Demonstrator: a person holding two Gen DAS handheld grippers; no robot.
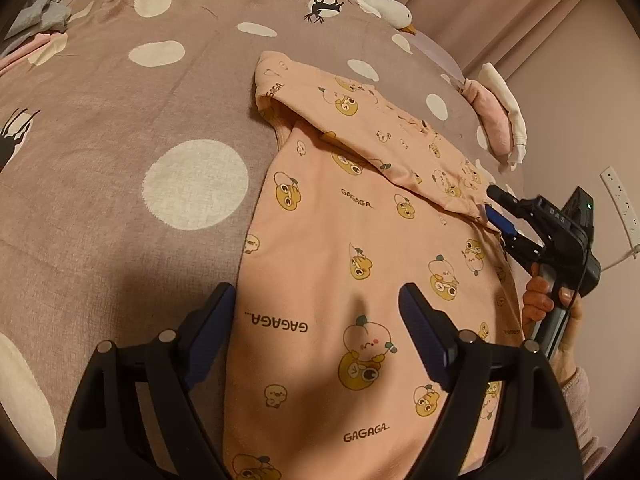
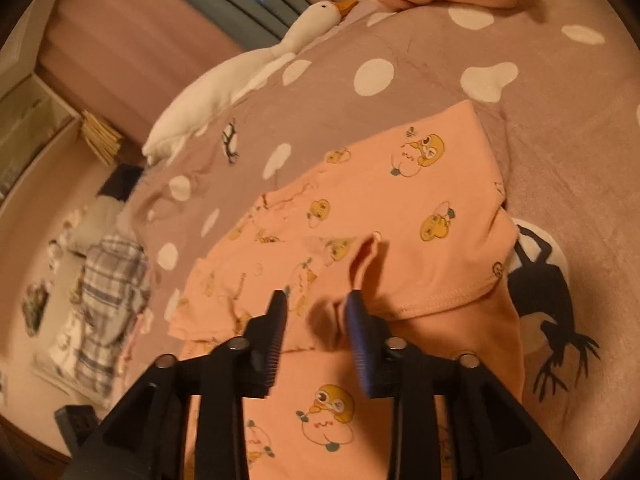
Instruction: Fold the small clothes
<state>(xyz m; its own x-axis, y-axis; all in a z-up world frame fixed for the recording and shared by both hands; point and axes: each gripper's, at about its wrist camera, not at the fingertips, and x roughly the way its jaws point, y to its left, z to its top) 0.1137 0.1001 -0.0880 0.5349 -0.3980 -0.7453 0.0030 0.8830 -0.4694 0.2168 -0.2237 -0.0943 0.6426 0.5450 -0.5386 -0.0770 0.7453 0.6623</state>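
On the bed [image 1: 120,92], over its brown dotted cover, I find the pink printed garment [image 1: 320,264] lying mostly flat, its lower body nearest my left gripper [image 1: 316,320] and its upper part toward the far edge.

Done, as I judge it: one sleeve [image 1: 372,120] has been brought across the chest and lies diagonally over the body, its hemmed cuff end close to my right gripper [image 2: 316,320]. A finished stack of folded pieces [image 1: 500,116], pink and white, sits well apart near the bed's far corner, beside a white goose toy [image 2: 256,60].

Gripper states: my left gripper is spread wide and empty, its jaws straddling the garment's lower body without pinching it. My right gripper stands partly parted just over the sleeve's hem; from the right wrist view I see cloth below the gap but no fabric pressed between the pads, so I record it as released.

Left, as I judge it: the opposite sleeve is not visibly folded in, and the body has not been doubled lengthwise or crosswise. The garment is not yet ready for the stack. I put progress on this piece at an early stage.
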